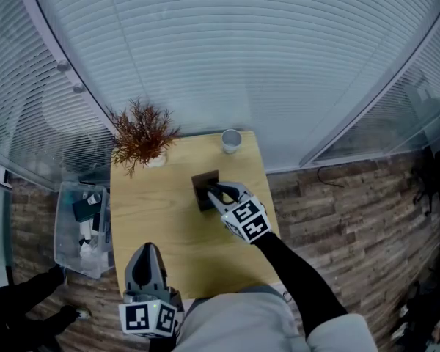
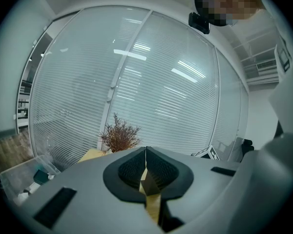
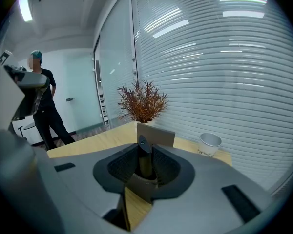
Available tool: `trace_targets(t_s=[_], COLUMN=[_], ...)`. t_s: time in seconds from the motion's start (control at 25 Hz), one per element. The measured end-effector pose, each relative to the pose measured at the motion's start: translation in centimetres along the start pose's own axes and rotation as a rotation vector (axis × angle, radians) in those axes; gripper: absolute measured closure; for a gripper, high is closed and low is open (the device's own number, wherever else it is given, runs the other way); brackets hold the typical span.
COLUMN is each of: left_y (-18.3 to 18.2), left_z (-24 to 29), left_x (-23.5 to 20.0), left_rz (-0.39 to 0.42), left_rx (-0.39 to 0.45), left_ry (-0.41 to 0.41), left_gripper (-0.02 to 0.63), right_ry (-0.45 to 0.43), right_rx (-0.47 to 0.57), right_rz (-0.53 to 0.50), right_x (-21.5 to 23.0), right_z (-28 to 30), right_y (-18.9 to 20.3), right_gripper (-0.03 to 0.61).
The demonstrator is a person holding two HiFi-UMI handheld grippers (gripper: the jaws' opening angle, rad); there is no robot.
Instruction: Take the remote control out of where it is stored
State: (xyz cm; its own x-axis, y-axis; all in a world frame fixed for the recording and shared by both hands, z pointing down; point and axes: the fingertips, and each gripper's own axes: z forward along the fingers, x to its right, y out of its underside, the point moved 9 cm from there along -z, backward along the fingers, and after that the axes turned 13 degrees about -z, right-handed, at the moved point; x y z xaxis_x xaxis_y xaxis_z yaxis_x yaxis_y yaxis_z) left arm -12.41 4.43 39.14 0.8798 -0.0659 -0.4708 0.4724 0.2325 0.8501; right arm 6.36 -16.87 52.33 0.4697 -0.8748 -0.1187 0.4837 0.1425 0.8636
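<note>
Remote (image 3: 144, 161) in right gripper (image 1: 214, 191); cup (image 3: 210, 144) print perhaps lettering

The left gripper (image 1: 148, 249), at the near edge of the wooden table (image 1: 154, 211), is a smooth grey shell tapering to a point, with a cube (image 1: 148, 319) of black-and-white square markers at its back. Seen close, its ribbed pads (image 2: 132, 169) are black, set in a dark rounded recess. The right gripper (image 1: 213, 191), over the table's middle, is built alike (same grey, same marker cube). Behind it, off the table's right edge, runs a long black sleeve (image 1: 297, 277). Below the table's near edge shows a pale grey top (image 1: 264, 325).
</note>
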Motion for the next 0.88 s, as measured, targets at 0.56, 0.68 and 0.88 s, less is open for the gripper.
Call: trace_targets(t_s=[0.56, 0.68, 0.88], left_y=[-0.02, -0.02, -0.07], left_z=[0.09, 0.1, 0.1], left_x=[-0.02, -0.07, -0.04], left_rz=[0.001, 0.0, 0.005], left_rx=[0.0, 0.0, 0.002], left_ry=[0.004, 0.006, 0.006], left_gripper=[0.604, 0.604, 0.604], right_ry=[0.012, 0.011, 0.016], right_rx=[0.008, 0.01, 0.035], right_rz=[-0.001, 0.0, 0.015], right_x=[0.25, 0.25, 0.3], right_z=[-0.15, -0.24, -0.22], right_y=[-0.19, -0.37, -0.48], right_gripper=[0.499, 0.499, 0.5])
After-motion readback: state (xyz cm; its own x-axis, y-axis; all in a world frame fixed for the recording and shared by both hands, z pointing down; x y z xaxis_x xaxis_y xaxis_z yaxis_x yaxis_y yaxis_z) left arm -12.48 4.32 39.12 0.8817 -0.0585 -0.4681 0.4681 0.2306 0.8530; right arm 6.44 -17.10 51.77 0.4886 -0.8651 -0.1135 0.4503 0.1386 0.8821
